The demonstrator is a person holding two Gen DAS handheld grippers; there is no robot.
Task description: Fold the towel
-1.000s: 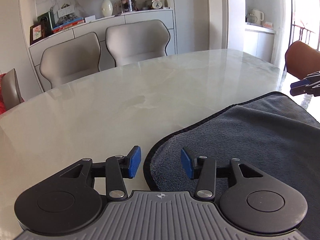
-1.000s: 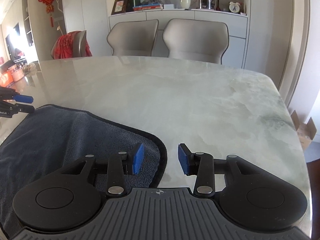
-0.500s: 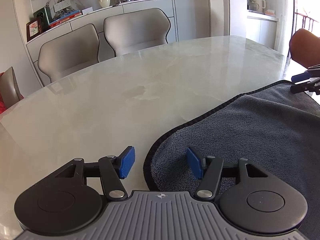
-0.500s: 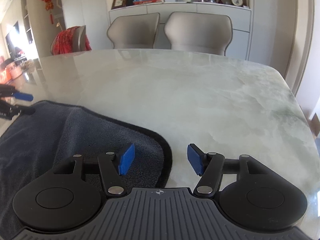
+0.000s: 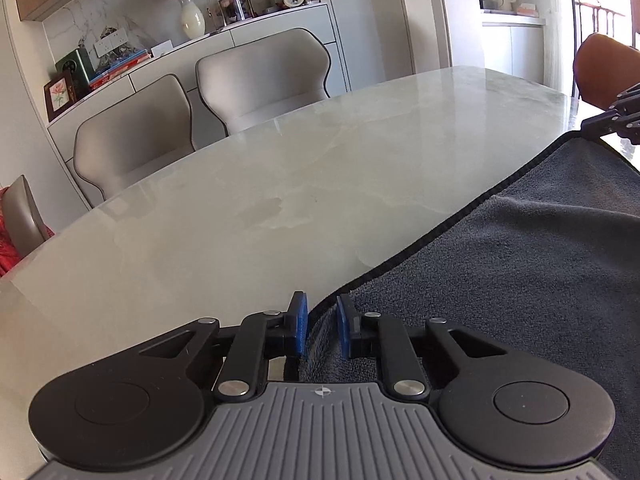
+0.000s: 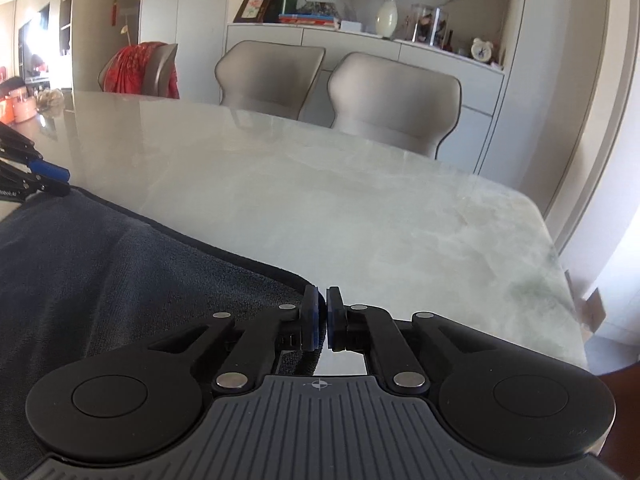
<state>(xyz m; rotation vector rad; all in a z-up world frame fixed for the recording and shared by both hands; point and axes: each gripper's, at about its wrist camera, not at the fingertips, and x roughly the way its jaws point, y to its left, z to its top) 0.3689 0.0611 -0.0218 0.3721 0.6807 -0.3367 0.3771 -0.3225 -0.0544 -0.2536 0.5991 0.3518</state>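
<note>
A dark grey towel [image 5: 520,280] with a black hem lies on the pale marble table [image 5: 280,180]. My left gripper [image 5: 322,326] has the towel's near left corner bunched between its blue pads, and its jaws are closing on it. In the right wrist view my right gripper [image 6: 322,316] is shut, its pads pinching the other near corner of the towel [image 6: 120,280]. Each gripper shows at the edge of the other's view: the right gripper [image 5: 616,120] at the far right, the left gripper [image 6: 36,176] at the far left.
The bare marble table [image 6: 360,208] stretches ahead of the towel. Two beige chairs [image 5: 264,76] stand at its far side before a white sideboard [image 5: 280,24] with a vase and a clock. A brown chair [image 5: 608,68] is at the right, a red-draped chair [image 6: 140,66] at the left.
Both grippers went from open, straddling the towel's corners, to closed on them. The towel's near edge now looks lifted and pulled taut between them.
</note>
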